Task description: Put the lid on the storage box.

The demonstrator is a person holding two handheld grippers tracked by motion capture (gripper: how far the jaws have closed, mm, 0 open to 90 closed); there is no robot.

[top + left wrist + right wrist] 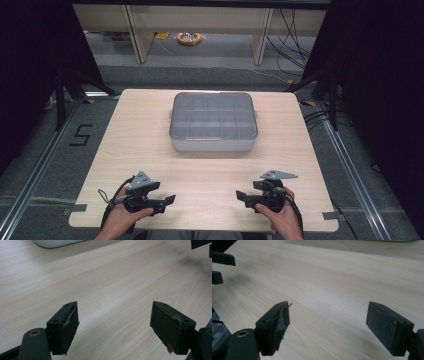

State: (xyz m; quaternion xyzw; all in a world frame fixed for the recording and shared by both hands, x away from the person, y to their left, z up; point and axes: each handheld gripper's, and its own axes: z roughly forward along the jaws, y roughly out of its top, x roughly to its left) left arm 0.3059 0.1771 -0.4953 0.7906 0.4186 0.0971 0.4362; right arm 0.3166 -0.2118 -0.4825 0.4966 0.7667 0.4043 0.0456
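Grey box: a lidded plastic box [213, 122] with a grid of compartments showing through the lid sits ahead of both sets of fingers, well apart from them, on the far half of the table [150, 145].
Long axis: the box runs side to side, its long front wall facing the fingers.
Left gripper [169, 200]: held low over the near edge, fingers [63, 327] spread wide, nothing between them but bare wood.
Right gripper [241, 196]: likewise low at the near edge, fingers [274, 327] wide apart and empty.
Pointing: each gripper aims inward, toward the other, not at the box.
Nearer hand: neither clearly; the box lies about midway between them, forward of the gap.
Coming move, as judged: both grippers must turn forward and travel ahead to reach the box, one to each short end or to the front lip of the lid.
Box corner: a pale rounded corner lies at the top edge of the left gripper view, beyond the fingers.
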